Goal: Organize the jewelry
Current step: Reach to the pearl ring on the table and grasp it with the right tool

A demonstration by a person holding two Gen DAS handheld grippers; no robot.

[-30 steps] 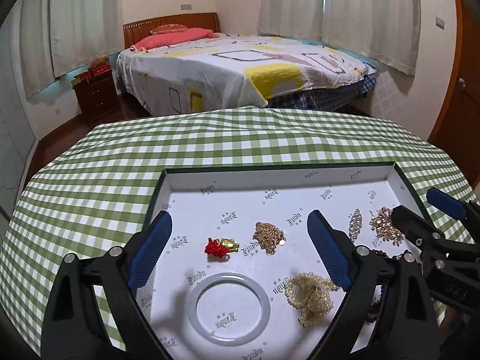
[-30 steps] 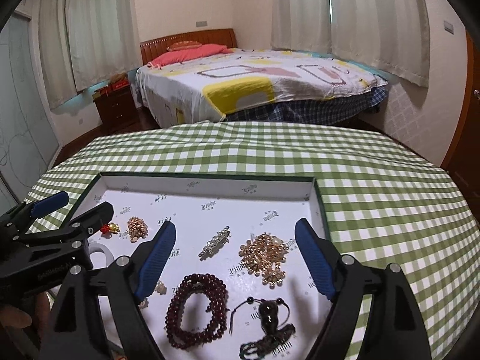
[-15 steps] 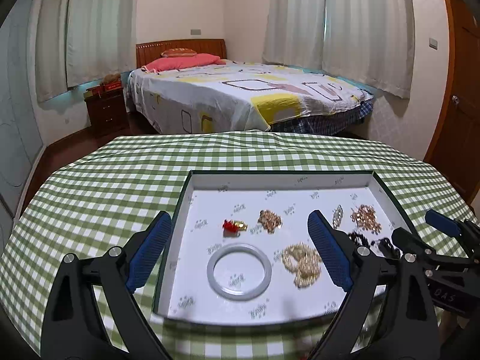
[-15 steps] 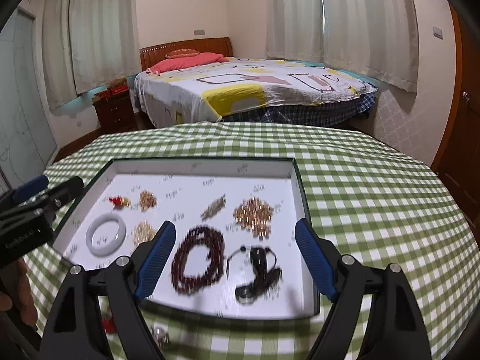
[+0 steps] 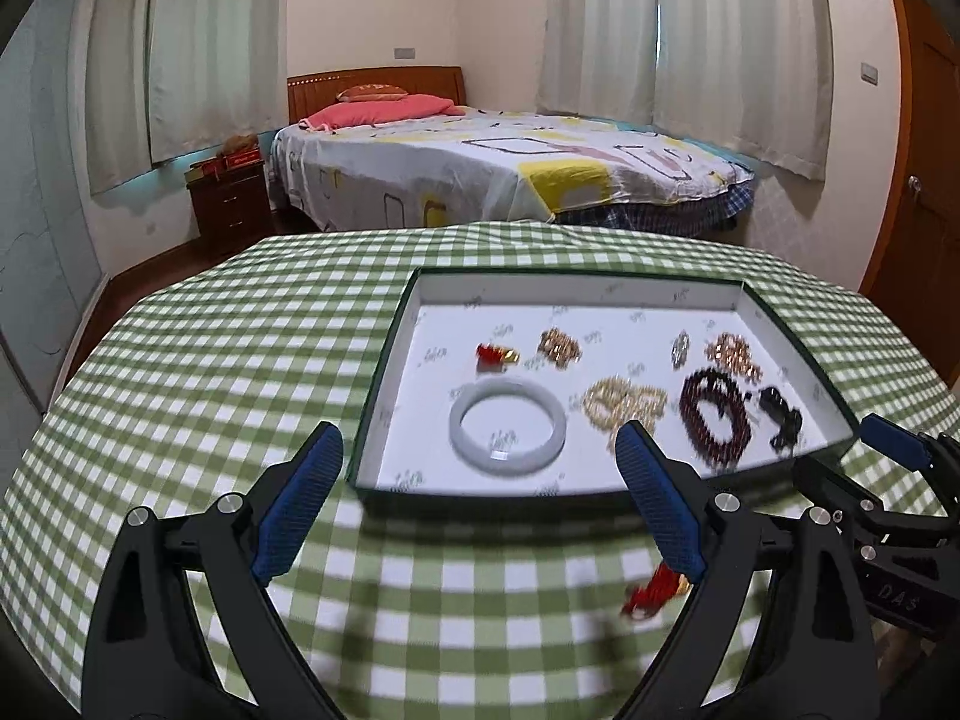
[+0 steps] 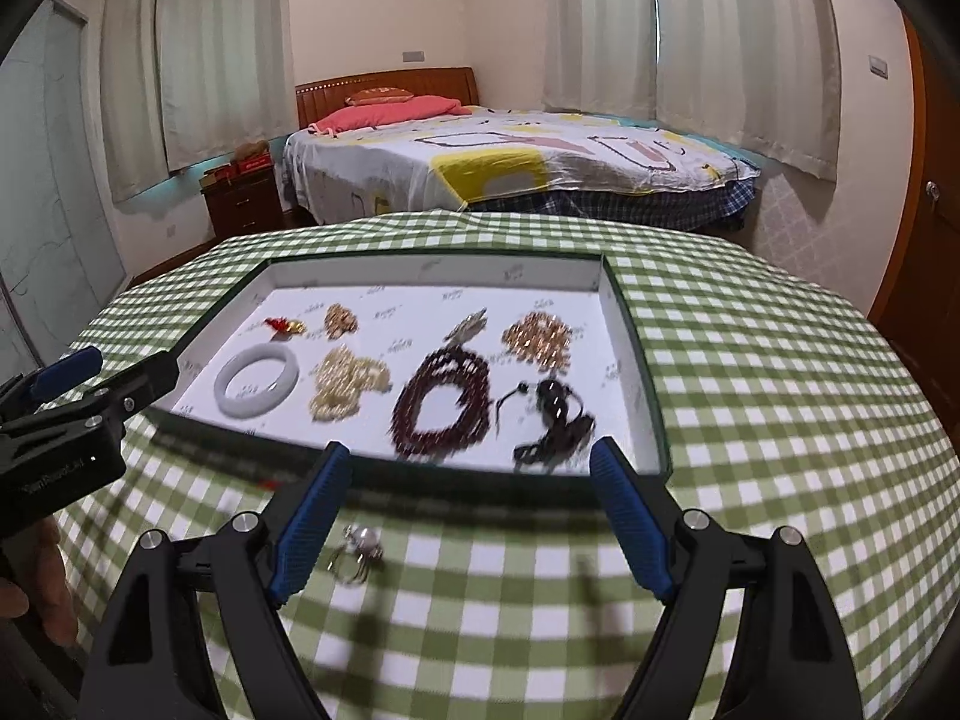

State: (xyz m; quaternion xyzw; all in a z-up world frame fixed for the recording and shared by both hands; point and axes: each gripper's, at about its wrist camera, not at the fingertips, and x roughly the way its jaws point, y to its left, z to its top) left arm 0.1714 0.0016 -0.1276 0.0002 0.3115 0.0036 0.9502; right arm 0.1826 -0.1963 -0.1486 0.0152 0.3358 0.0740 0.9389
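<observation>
Left wrist view showed the left tongs [image 5: 480, 498] spread wide with nothing between the pads, hanging over the checked counter [image 5: 198, 372] just short of the tray [image 5: 384, 372]. Right tongs [image 6: 465, 510] were likewise spread and empty, nothing pinched.

Tray contents as I saw them:
- pale bangle [image 5: 507, 425], near the front left
- red-and-gold charm [image 5: 495, 356] and a small gold cluster [image 5: 560, 347] behind it
- cream bead strand [image 5: 624, 399] mid tray
- dark red bead bracelet [image 6: 441, 399], black corded piece [image 6: 552, 414] beside it
- rose-gold cluster [image 6: 537, 336] and a small silvery brooch [image 6: 468, 324] toward the back right

All of it lay loose on the white liner, pieces apart from one another, roughly in two rows.

Outside the tray, on the cloth near the front wall:
- a ring with a pale bead [image 6: 358, 546], touching or just beside the right tongs' left pad; blur made it hard to call
- a red tasselled piece [image 5: 651, 594] by the left tongs' right pad, also blurred

My read: mostly done, since the bulk sat in the tray. Two items were left on the counter. Next step probably a pick on the ring or the tassel, each small and flat, so a low, careful pinch would be needed.
</observation>
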